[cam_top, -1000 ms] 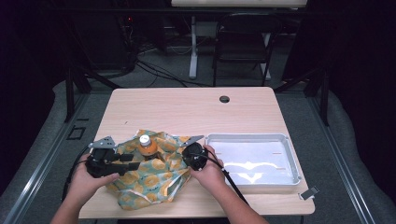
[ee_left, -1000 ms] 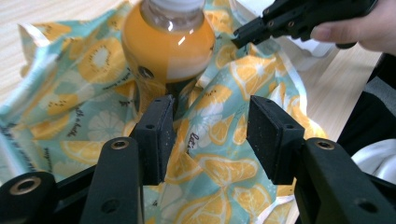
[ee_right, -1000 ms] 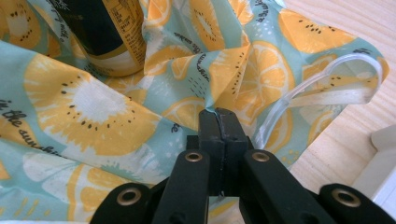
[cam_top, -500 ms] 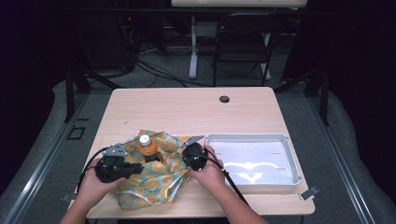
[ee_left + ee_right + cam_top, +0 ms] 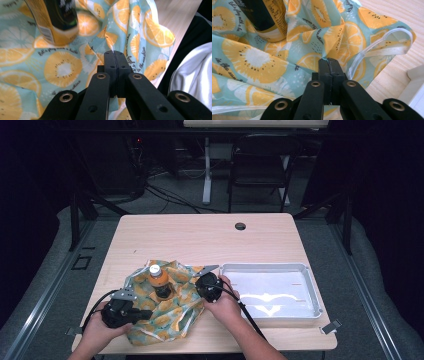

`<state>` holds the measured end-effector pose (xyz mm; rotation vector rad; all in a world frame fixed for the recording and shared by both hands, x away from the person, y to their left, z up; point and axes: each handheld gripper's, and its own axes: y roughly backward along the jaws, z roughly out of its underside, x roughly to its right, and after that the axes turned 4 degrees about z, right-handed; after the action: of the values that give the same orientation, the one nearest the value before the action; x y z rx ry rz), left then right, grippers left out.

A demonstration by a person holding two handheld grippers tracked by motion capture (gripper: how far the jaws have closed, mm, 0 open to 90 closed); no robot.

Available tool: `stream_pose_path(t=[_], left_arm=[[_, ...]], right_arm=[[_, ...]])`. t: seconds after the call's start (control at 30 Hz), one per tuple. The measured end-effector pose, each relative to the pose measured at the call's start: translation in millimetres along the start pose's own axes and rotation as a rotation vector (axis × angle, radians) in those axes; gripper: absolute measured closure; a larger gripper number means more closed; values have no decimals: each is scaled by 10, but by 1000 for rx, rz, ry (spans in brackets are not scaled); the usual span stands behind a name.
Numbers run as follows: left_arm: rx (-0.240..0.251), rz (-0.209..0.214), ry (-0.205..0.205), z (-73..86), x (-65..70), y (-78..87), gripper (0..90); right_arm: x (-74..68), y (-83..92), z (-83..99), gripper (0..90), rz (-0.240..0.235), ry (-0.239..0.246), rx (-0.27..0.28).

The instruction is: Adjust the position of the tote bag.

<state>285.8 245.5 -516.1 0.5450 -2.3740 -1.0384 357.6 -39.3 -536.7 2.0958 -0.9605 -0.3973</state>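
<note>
A pale wooden counter [image 5: 200, 240] stands in a dark room with a folding chair [image 5: 260, 165] behind it. A shallow white tray [image 5: 310, 292], bare inside, lies just beside the right gripper [image 5: 329, 61]. Both grippers' fingers are clamped on folds of the orange-print cloth [image 5: 62, 67]; the left gripper [image 5: 115, 53] has just closed. An orange bottle [image 5: 159, 281] stands upright on the cloth between them.

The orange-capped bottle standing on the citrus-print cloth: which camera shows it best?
The high view: the orange-capped bottle shows whole, upright on the citrus-print cloth. The left gripper view and right gripper view show just its lower labelled body.
</note>
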Motion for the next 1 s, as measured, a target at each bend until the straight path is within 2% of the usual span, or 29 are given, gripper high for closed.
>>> stream_pose_path(t=[0.17, 0.2, 0.23, 0.33, 0.4, 0.43, 0.57, 0.73, 0.83, 0.87, 0.97, 1.0], left_arm=[[-34, -3, -6, 49, 24, -81, 900], [-34, 12, -1, 60, 19, -88, 900], [-34, 3, 0, 68, 21, -94, 900], [-29, 15, 0, 82, 13, -102, 900], [-26, -1, -10, 77, 30, -103, 900], [-23, 12, -9, 75, 30, -105, 900], [-26, 13, -14, 67, 43, -130, 900], [-24, 18, -17, 63, 44, -139, 900], [-22, 18, -17, 66, 39, -136, 900], [-22, 5, -17, 68, 43, -138, 900], [-26, 19, -15, 76, 26, -141, 900], [-26, 7, -13, 78, 29, -142, 900]], right_arm=[[-21, 21, 14, 900, 12, 15, -7], [-19, 24, 17, 900, 13, 14, -8], [-19, 26, 21, 900, 14, 12, -7], [-24, 37, 23, 900, 11, 10, -6], [-32, 81, 13, 841, 2, -4, 28], [-37, 116, 1, 827, -7, -14, 51], [-91, 249, -65, 771, -25, -19, 127], [-261, 284, -142, 760, -90, 16, 141], [-341, 218, -180, 757, -136, 28, 112], [-361, 186, -185, 755, -153, 24, 112], [-422, 122, -185, 753, -196, 36, 81], [-441, 112, -176, 754, -206, 49, 65]])
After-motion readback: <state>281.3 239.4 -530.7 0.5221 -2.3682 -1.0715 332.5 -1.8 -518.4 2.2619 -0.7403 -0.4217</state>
